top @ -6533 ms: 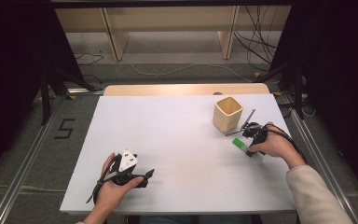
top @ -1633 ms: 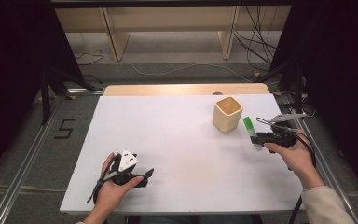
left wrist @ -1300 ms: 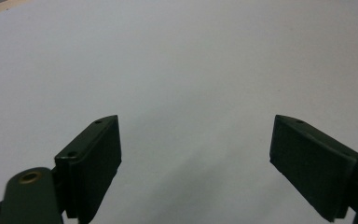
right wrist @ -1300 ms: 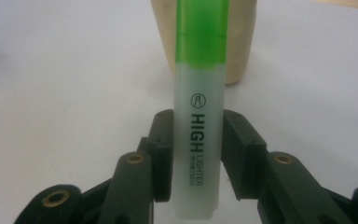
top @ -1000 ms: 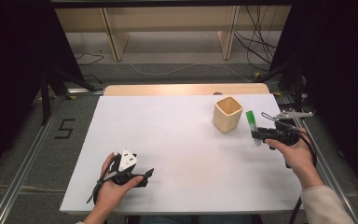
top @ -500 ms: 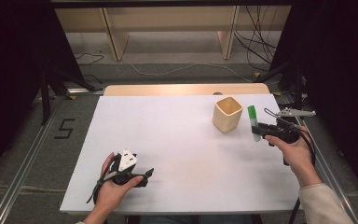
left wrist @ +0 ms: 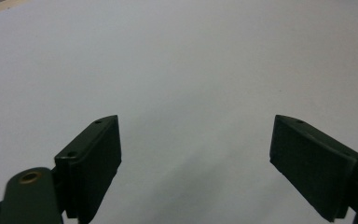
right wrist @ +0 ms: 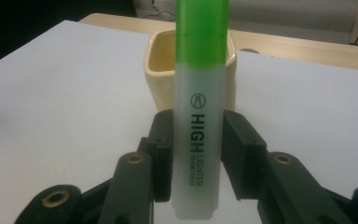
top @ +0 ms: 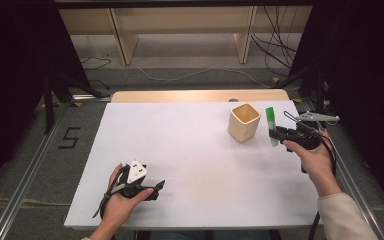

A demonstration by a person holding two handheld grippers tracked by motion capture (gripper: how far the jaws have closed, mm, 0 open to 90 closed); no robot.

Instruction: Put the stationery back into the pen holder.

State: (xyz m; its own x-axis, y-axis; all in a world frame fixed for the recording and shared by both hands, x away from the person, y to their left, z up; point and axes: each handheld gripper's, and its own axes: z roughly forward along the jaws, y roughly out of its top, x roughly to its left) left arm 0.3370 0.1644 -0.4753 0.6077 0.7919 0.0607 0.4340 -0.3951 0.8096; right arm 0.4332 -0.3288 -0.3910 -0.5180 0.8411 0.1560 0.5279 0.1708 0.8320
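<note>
A green-capped highlighter (top: 271,125) with a pale body (right wrist: 199,140) stands upright between the jaws of my right gripper (top: 276,135), which is shut on it and held above the table's right side. A cream square cup (top: 243,121) sits just left of it, and stands right behind the pen as the cream cup (right wrist: 161,79) in the right gripper view. My left gripper (top: 152,190) rests near the front left of the white table (top: 180,145), open, its jaws wide apart over bare white surface (left wrist: 196,93).
A tan wooden strip (top: 180,96) borders the table's far edge. Metal rails (top: 25,165) run along the floor on the left, with a "5" mark (top: 70,137). Cables (top: 275,50) lie behind the table.
My right gripper has lifted the highlighter off the table and turned it upright, moving it slightly up and toward the cup. The left gripper has stayed put.
</note>
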